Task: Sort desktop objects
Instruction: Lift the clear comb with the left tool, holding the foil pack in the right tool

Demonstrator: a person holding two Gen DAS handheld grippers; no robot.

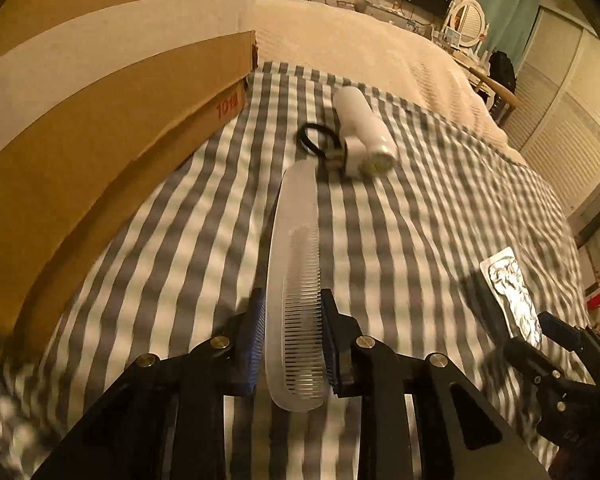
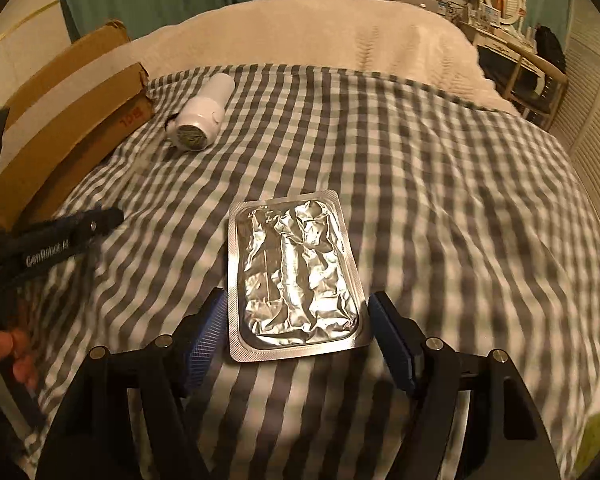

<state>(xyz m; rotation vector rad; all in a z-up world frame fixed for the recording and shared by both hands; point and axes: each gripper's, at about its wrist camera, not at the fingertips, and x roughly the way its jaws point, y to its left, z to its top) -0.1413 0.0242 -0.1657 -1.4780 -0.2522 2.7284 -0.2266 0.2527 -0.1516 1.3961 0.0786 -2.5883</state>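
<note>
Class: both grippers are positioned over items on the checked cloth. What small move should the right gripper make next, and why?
Probably close the right gripper on the foil pack. Its pads already flank the pack's near end with gaps on both sides, so nothing is gripped yet. The left gripper already appears to clamp the comb.

"GenRobot.AI" on left hand-held gripper (image 2: 56,248); red "10" on cardboard box (image 1: 100,128).

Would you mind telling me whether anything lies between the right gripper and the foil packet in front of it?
Nothing visible does. The foil packet lies flat on the checked cloth, its near end already between the open fingers of the right gripper. The white cylinder and cardboard box sit far off to the left.
</note>
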